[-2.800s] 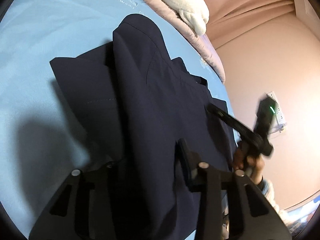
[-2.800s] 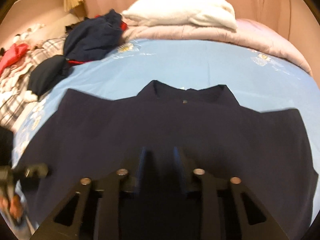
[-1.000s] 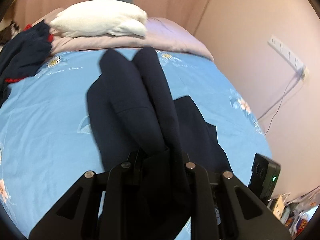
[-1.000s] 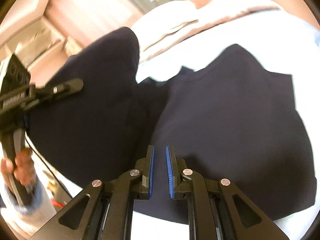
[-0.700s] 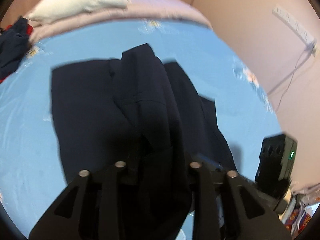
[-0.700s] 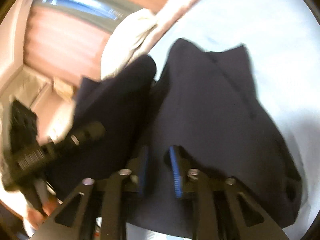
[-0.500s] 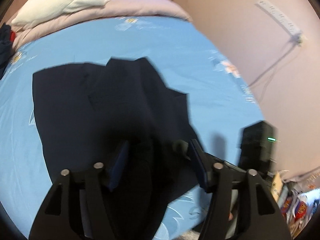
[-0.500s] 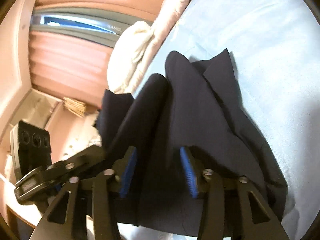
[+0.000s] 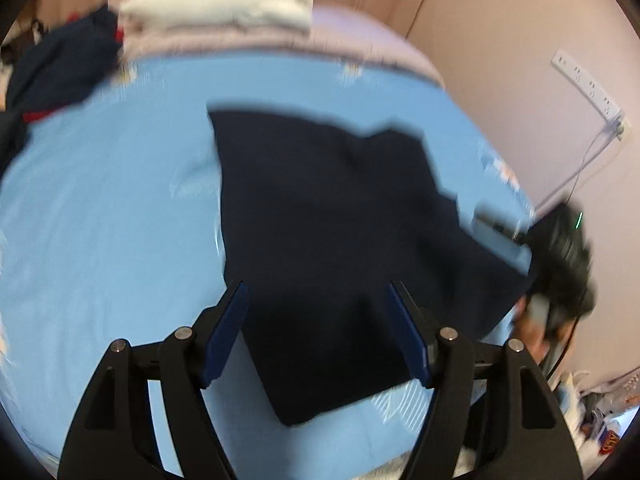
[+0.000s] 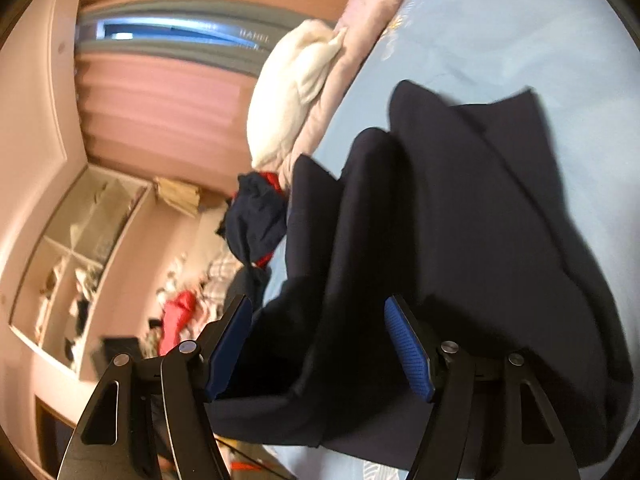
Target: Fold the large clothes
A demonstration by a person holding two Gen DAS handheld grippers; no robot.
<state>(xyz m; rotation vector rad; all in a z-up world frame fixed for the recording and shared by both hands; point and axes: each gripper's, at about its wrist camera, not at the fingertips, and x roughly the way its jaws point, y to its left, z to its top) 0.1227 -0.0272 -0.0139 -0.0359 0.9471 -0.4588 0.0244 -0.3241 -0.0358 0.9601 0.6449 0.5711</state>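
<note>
Blue sheet (image 9: 100,220) covers the bed, wide and flat. Navy garment (image 9: 332,240) lies on it right of middle, partly folded, near edge hanging toward the bed's foot. In the right wrist view the garment (image 10: 460,248) is not flat: a rounded ridge stands up along its left side and the lower left hem sags off the sheet edge. White pillow (image 9: 216,4) and a dark clothes pile (image 9: 52,68) sit at the head, well apart from the garment.

Left gripper (image 9: 316,336) has its tongs spread wide, blue pads either side of the cloth, nothing pinched. Right gripper (image 10: 320,344) likewise spread, hovering over the garment's near end, holding nothing. Both views are motion-blurred, so exact contact with the cloth is hard to call.

Risks, as a judgement:
- Ridge likely collapses crooked with nothing holding it, so layers end up misaligned.
- Sagging hem may drag the fold off the bed edge.
- Next pinch could catch one layer instead of the stack, since dark cloth hides the edges, and pull the fold open.
- Fast moves may drag the sheet and wrinkle it.
</note>
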